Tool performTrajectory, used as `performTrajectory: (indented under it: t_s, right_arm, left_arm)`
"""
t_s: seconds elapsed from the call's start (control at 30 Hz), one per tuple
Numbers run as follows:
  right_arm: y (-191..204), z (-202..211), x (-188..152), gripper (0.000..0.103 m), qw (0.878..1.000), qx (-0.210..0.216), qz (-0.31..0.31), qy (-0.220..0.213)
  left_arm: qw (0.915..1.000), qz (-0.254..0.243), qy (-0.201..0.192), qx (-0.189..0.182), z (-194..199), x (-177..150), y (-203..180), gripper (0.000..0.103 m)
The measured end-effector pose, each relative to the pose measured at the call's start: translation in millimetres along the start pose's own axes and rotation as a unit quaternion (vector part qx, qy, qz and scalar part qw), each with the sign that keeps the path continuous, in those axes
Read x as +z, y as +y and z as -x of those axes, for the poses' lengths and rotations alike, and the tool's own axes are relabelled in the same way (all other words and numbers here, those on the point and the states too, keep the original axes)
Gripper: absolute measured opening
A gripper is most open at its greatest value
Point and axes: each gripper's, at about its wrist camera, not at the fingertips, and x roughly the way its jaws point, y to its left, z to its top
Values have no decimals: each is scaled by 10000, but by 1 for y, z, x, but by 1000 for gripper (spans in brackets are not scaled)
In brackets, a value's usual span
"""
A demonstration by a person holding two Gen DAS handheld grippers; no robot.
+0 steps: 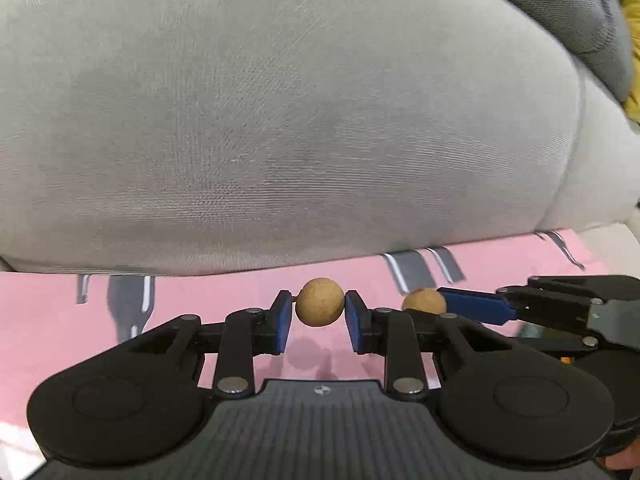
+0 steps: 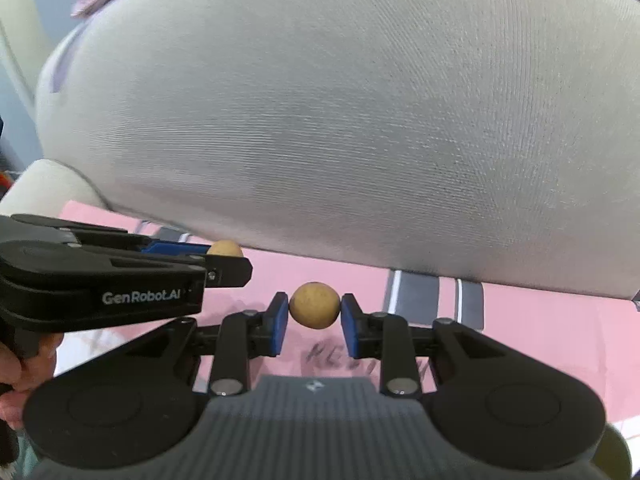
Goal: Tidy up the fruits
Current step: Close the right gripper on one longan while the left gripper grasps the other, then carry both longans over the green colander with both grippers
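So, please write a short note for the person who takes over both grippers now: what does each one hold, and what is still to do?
Left gripper: shut on a small round tan fruit, held above the pink cloth.
Right gripper: shut on a second tan fruit, close beside the left one.
Both are in front of the grey cushion.
Done: both fruits picked up.
Left: place them; no container is in view, so find it first.

Tan fruit [image 1: 320,307]; blue pads [image 1: 283,316]; pink cloth [image 1: 48,320], grey-white stripes; grey cushion [image 1: 280,120].
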Motion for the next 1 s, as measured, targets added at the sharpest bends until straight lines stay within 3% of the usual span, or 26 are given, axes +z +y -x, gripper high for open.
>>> performTrajectory:
  t_s: [0.5, 0.77, 1.0]
  right_arm:
    - [9, 108, -69, 25, 9998, -22, 150, -110]
    - [-14, 151, -103, 25, 9994, -221, -86, -244]
    - [-45, 177, -135, 25, 9983, -357, -377, -275]
  left_arm:
    - [9964, -811, -191, -150, 90, -49, -71, 32]
    - [9884, -1439, -197, -451, 105, -67, -120, 32]
    - [9799, -1854, 42, -738, 98, -80, -156, 32]
